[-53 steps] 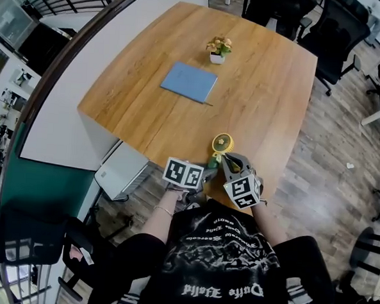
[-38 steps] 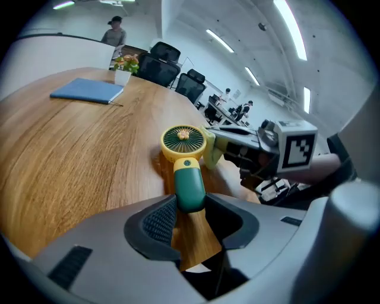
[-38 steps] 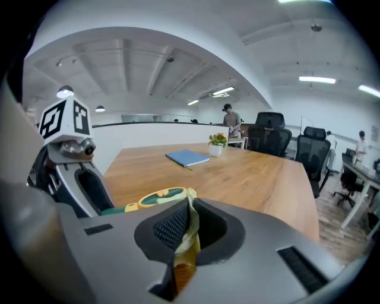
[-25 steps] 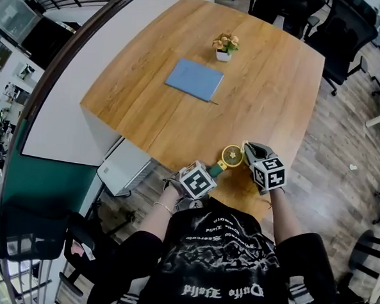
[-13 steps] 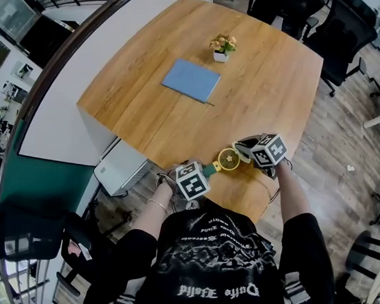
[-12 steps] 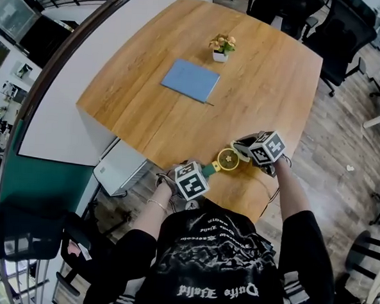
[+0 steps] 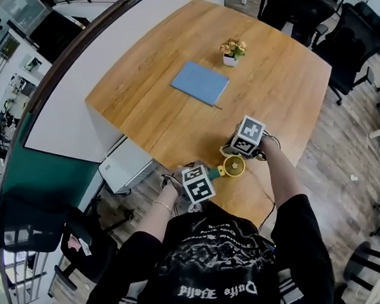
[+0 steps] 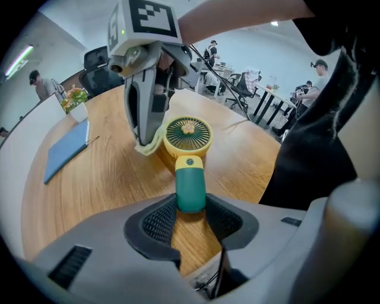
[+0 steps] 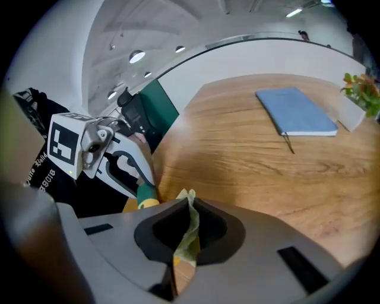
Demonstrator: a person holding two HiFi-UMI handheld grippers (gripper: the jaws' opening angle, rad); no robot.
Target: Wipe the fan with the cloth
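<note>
We have the left gripper clamped on the fan's green handle, with the yellow head over the table's near edge. The right gripper is pinched tight on the cloth, which is pressed against the head's side.

Wooden table, plank floor — black office chairs beyond, curved white wall, teal panel

Top: a black shirt with white lettering is worn, lower centre.
Sleeves: black, edged with white stripes.
Left wrist: 1 thin bracelet is worn.
Grippers: left gripper and right gripper are cased in grey, lined with dark pads, and each topped by 1 black-and-white marker cube.
</note>
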